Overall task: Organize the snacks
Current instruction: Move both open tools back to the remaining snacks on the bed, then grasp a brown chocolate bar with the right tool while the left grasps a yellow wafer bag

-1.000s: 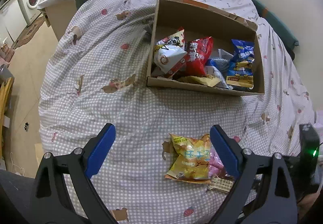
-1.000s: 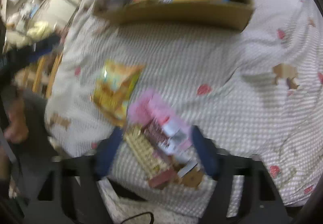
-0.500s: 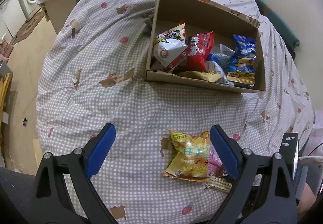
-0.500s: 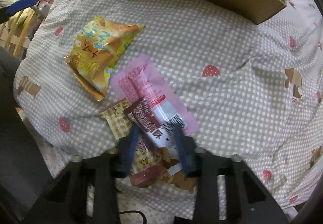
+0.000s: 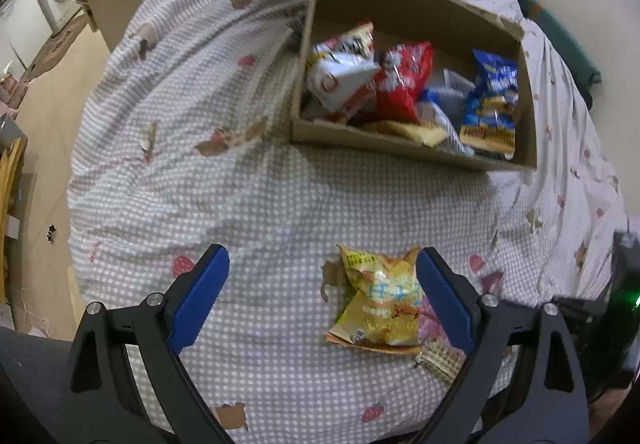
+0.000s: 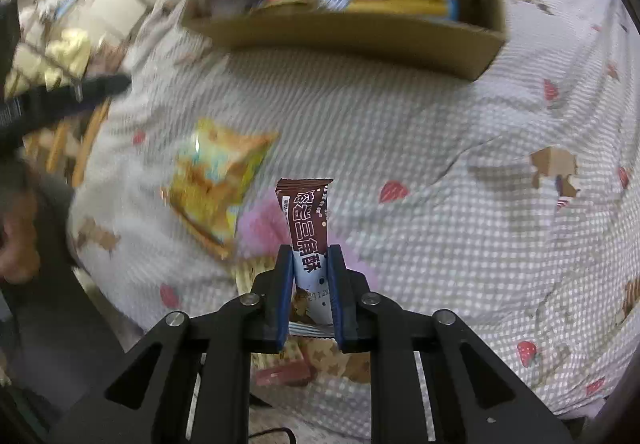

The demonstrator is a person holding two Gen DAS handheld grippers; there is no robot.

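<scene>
- My right gripper (image 6: 309,256) is clamped on a brown-and-white wafer bar packet (image 6: 306,228), pinched low on its body so the printed top end stands up clear of the pads; holding it near one end leaves the rest free to drop into the box.
- The packet is off the bed, hanging over the pink wrapper (image 6: 260,228) and the small biscuit packs (image 6: 320,360) that lie just beneath my fingers.
- The yellow chip bag (image 6: 216,184) lies flat on the checked bedspread (image 6: 440,204), just beside that pile, waiting its turn.
- My left gripper (image 5: 320,292) has its jaws wide apart and empty, hovering above the bedspread with the yellow chip bag touching the inside of its right finger in the picture; I judge it is parked there so as to take that bag next.
- The cardboard box (image 5: 404,152) sits further up the bed, already holding a red bag (image 5: 404,84), a blue bag (image 5: 494,84) and a white-and-red bag (image 5: 340,76); its near wall is low, which makes it easy to lift a packet over.
- My next move, as I see it, is to carry the bar over that near wall and let go among the other snacks.
</scene>
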